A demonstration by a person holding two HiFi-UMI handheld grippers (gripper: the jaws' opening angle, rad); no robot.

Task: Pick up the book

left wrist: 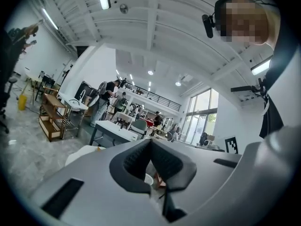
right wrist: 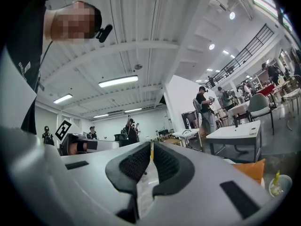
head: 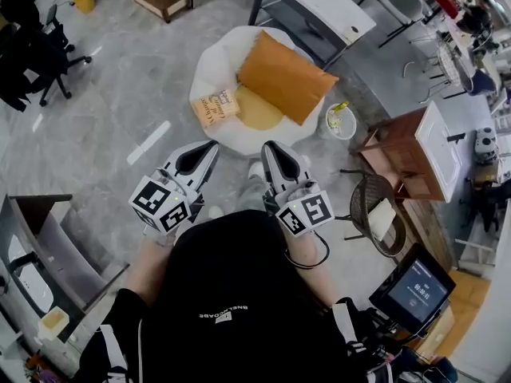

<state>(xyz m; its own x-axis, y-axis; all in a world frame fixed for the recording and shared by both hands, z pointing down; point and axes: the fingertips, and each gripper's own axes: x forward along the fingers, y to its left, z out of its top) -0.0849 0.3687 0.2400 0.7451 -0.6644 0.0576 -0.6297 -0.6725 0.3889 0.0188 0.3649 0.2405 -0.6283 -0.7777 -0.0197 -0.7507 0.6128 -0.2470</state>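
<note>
Both tongs are closed with nothing in them, the left tongs (head: 207, 150) and the right tongs (head: 271, 150) side by side in the lower centre, pointing up the frame. Above them, across bare grey floor (head: 120, 110), the book (head: 215, 106) lies flat, cover up, at the left rim of a white round seat (head: 211, 58). Its long axis runs left to right, rising slightly rightward. An orange cushion (head: 283, 74) lies just to its right, and the floor to its left is open.

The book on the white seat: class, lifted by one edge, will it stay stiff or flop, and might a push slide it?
The book looks like a thin paperback, so it would probably sag or fan open. It lies flat near the rim of the white seat, so a push could slide it off. Its small size suggests it is light.
</note>
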